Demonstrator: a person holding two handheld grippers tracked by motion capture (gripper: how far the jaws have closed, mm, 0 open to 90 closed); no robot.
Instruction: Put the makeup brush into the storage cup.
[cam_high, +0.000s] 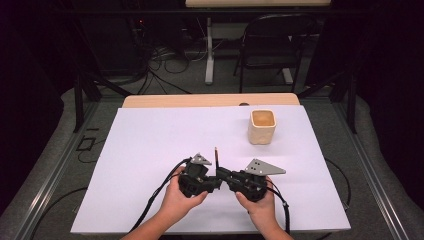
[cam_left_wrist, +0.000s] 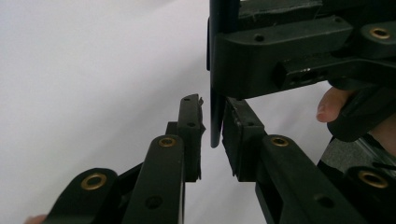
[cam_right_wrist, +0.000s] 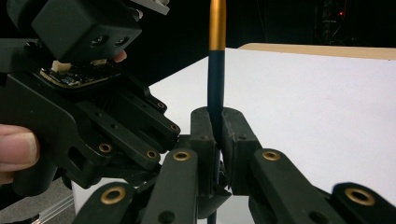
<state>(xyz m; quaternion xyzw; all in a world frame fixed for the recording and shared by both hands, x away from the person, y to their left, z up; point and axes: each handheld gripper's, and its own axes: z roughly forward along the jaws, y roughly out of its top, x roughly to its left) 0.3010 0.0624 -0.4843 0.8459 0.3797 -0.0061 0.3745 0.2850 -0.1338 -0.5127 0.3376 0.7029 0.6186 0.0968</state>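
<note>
Held upright at lower centre of the high view: slim black pencil with a gold band (cam_right_wrist: 216, 70), clamped by right gripper (cam_right_wrist: 218, 140). Left gripper (cam_left_wrist: 212, 135) slightly parted around its lower end, seemingly for a handover; beige square cup (cam_high: 262, 126) on the white-covered desk (cam_high: 150, 145), upper right.

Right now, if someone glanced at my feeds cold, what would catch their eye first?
The two grippers meeting at the near middle of the white sheet: the right gripper is shut on a thin dark pen with an orange upper section, held upright. The left gripper has its jaws parted around the pen's lower end. Off to the far right stands a cream square cup, alone.
</note>
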